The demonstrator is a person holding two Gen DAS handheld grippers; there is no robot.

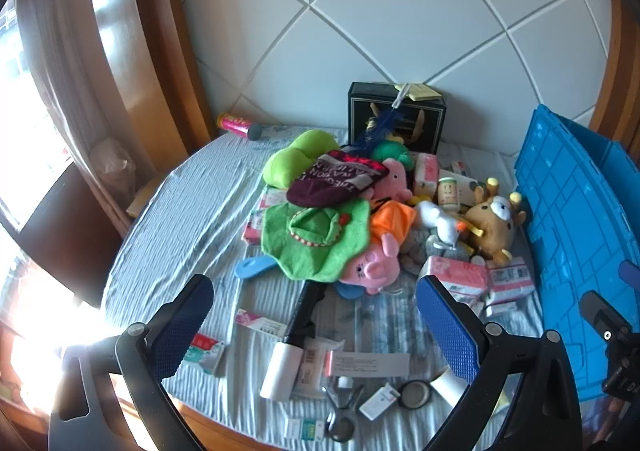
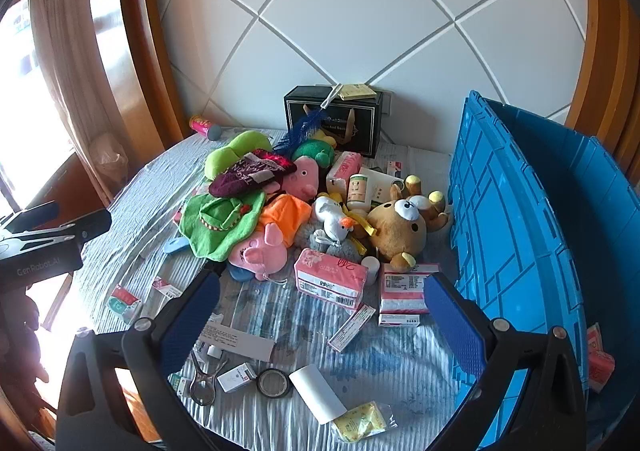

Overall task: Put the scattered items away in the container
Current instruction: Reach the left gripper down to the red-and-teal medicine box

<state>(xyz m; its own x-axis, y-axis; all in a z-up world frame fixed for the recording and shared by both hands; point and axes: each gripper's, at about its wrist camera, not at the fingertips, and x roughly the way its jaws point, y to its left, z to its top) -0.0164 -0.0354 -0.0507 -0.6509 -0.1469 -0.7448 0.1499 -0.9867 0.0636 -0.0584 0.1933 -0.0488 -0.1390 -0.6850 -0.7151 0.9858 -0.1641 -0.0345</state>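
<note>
Both grippers, left [image 1: 316,327] and right [image 2: 322,315], hover wide apart, empty, over the clutter. The crate [image 2: 520,211] waits rightward, probably empty.

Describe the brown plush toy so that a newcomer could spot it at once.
Start at the blue container on the right of the bed. Right against its near wall sits the brown plush toy. Alone among the pink, green and orange toys, it has big white eyes and yellow-tipped horns.

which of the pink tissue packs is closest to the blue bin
The pink tissue pack with the white barcode label on top, lying beside the blue bin. The other pack lies further left, towards the pink pig plush.
</note>
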